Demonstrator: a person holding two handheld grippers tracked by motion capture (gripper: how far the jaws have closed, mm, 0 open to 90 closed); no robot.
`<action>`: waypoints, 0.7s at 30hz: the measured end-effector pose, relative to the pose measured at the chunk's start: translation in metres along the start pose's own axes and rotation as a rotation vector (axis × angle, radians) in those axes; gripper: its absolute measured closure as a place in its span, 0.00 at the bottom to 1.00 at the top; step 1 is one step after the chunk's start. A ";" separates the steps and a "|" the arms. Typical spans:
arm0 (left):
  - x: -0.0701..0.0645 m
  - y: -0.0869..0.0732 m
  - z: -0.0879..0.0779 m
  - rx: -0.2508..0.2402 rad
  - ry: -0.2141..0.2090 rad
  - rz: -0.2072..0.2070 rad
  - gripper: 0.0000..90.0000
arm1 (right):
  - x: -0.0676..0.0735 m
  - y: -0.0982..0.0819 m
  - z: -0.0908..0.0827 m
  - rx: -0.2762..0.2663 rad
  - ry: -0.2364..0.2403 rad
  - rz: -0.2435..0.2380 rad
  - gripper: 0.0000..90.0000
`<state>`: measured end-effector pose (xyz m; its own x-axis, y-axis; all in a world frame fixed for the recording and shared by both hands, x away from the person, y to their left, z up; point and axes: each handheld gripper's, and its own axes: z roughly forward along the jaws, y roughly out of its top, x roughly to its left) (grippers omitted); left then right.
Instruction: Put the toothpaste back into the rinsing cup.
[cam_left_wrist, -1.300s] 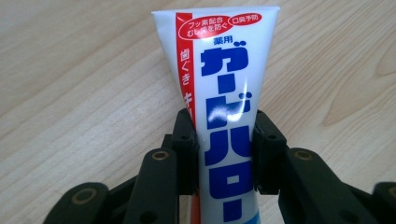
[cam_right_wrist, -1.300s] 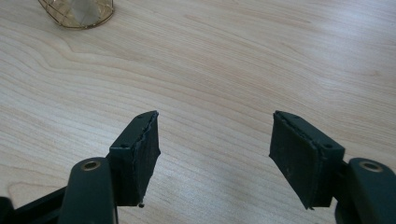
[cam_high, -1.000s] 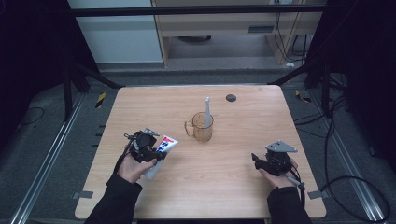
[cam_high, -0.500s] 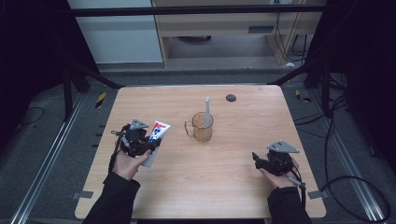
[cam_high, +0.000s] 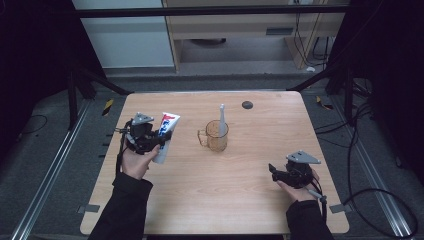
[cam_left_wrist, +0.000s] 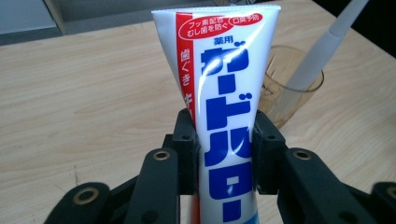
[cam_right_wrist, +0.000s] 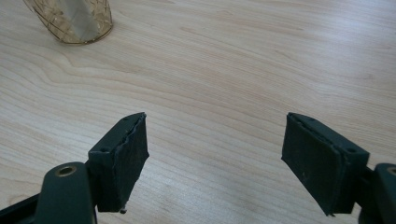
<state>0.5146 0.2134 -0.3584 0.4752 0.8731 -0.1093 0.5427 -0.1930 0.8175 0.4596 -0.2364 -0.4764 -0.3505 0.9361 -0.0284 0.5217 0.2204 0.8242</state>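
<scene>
Holding a toothpaste tube (cam_high: 165, 134) upright at the left of the desk (cam_high: 235, 200), the left gripper (cam_high: 146, 140) has its fingers (cam_left_wrist: 187, 140) pressed on both sides of the tube's lower half. The tube's flat crimped end points up, and in the left gripper view its printed face is turned to the camera. The tube looks clear of the desk, though its cap end is hidden behind the gripper.

The step in hand is probably carrying the tube toward the cup (cam_high: 216, 136). To do it well, keep the squeeze just firm enough that the soft tube does not slip or buckle, and keep it upright so the long top does not swing into the toothbrush (cam_high: 222, 119) that sticks out of the cup. Come in over the rim on the side away from the brush.

That clear amber cup, with its handle toward the left, stands mid-desk, well apart from both hands. Only the white toothbrush is in it, leaning against the rim; I see no liquid. A small dark disc (cam_high: 247, 104) lies behind it, near the far edge.

At the right, the right gripper (cam_high: 274, 170) sits low over bare wood, its fingers (cam_right_wrist: 122, 158) spread wide with nothing between them; they have just been opening further.
</scene>
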 end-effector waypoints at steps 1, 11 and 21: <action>0.000 0.001 0.001 -0.013 0.000 -0.005 0.75 | 0.000 0.000 0.000 -0.002 0.000 0.003 0.25; -0.007 0.015 0.014 -0.127 0.016 -0.039 0.75 | -0.001 -0.001 0.001 -0.002 -0.001 0.005 0.24; -0.015 0.023 0.028 -0.216 0.023 -0.054 0.75 | -0.001 -0.002 0.002 -0.004 0.000 -0.001 0.24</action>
<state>0.5391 0.1835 -0.3539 0.4321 0.8900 -0.1454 0.4048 -0.0473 0.9132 0.4607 -0.2375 -0.4786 -0.3512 0.9358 -0.0295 0.5184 0.2206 0.8262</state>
